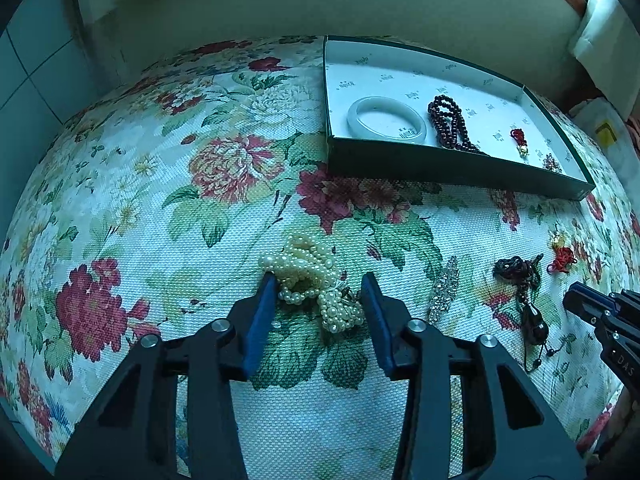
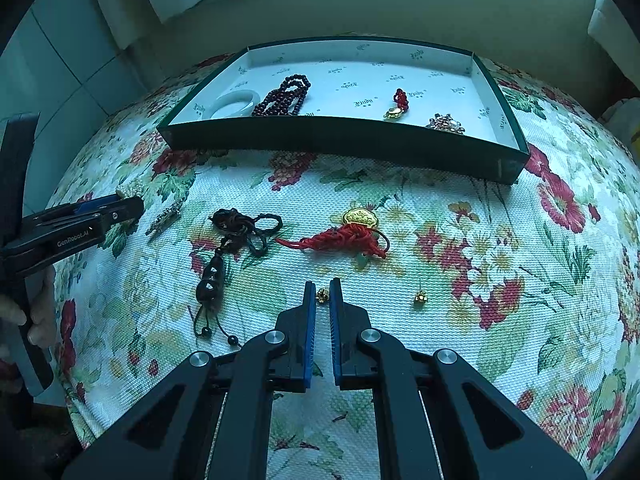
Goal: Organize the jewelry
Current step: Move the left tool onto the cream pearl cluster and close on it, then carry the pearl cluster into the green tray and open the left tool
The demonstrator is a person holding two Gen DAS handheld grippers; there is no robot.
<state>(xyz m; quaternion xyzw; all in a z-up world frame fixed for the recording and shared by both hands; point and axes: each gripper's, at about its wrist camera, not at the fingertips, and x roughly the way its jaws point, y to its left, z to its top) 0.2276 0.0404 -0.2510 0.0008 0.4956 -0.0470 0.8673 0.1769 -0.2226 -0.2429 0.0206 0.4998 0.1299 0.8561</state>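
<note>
Floral tablecloth [image 1: 120, 200], in front of the green box [image 1: 440, 164]: pearl strands [image 1: 316, 288], limp and slippery, bunched between your unclenched left gripper [image 1: 320, 286]; pinch the knotted cluster, right gripper [image 2: 322, 292] clenched empty.

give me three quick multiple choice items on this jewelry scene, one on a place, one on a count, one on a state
1. Where is the pale bangle?
A. in the box
B. on the floral cloth
C. in the right tongs

2. How many small gold earrings lie on the cloth by the right tongs?
A. one
B. two
C. four

3. The left tongs are:
A. shut on the box rim
B. astride the pearl strands, not clamped
C. holding the red knot

Key: 1 A, it lies inside the box; 2 B, one earring sits at the fingertips and another earring to its side; 3 B, a gap shows beside the pearls.
</note>
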